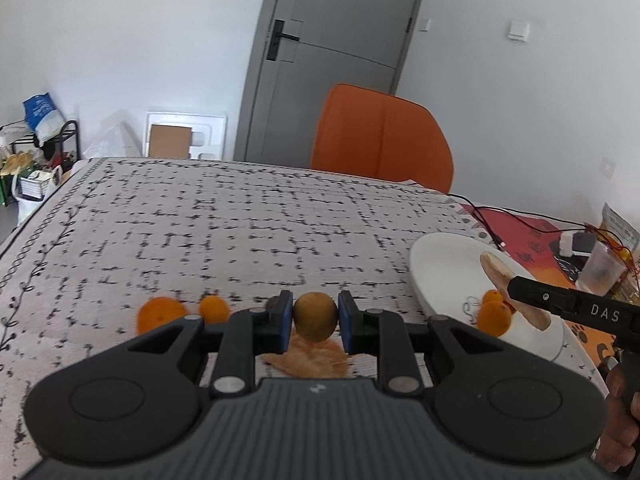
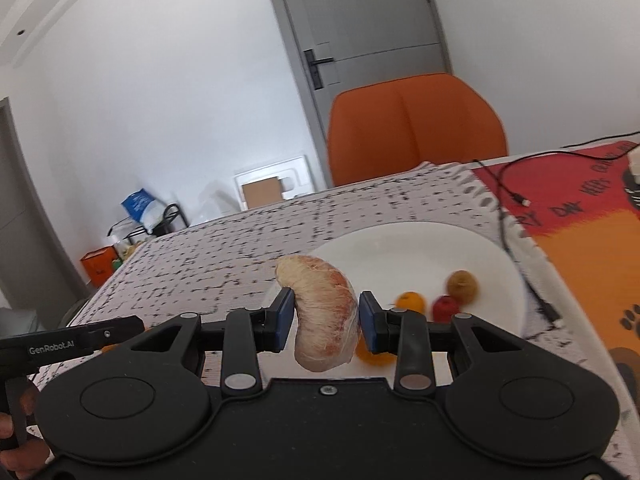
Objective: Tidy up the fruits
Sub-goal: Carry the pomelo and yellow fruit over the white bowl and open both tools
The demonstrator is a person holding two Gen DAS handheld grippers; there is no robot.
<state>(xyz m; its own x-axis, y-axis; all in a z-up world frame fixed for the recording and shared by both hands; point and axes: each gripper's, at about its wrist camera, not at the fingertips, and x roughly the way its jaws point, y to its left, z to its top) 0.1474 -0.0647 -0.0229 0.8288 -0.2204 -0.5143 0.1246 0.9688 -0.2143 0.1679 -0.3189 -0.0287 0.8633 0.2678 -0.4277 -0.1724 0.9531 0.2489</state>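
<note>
Centrally in the right wrist view, a white plate [image 2: 420, 252] is seen on the patterned tablecloth [image 2: 240, 248], its right rim close to a red and orange mat [image 2: 580, 232] crossed by a black cable [image 2: 516, 240]. Within the plate, toward its near right part, three small fruits are noted: a brownish round fruit [image 2: 463, 286], a small red fruit [image 2: 445, 308] just beside it, and a small orange fruit [image 2: 410, 301] to the left of the red one. Another orange fruit [image 2: 370, 356] is partly hidden behind the right gripper [image 2: 325, 316]; whether it rests in the plate cannot be told. A peeled citrus segment [image 2: 324, 316], pale with pinkish flesh, is clamped between the right gripper's blue pads and held over the plate's near left edge. In the left wrist view, the left gripper [image 1: 315, 316] is closed on a brown round fruit [image 1: 315, 316], held above the cloth to the left of the plate [image 1: 444, 264]. Below it a scrap of orange peel [image 1: 312, 360] lies on the cloth. Two orange fruits [image 1: 160, 316] [image 1: 214, 308] remain on the cloth at the near left, outside the plate. An orange chair [image 1: 380, 136] stands at the table's far side.
</note>
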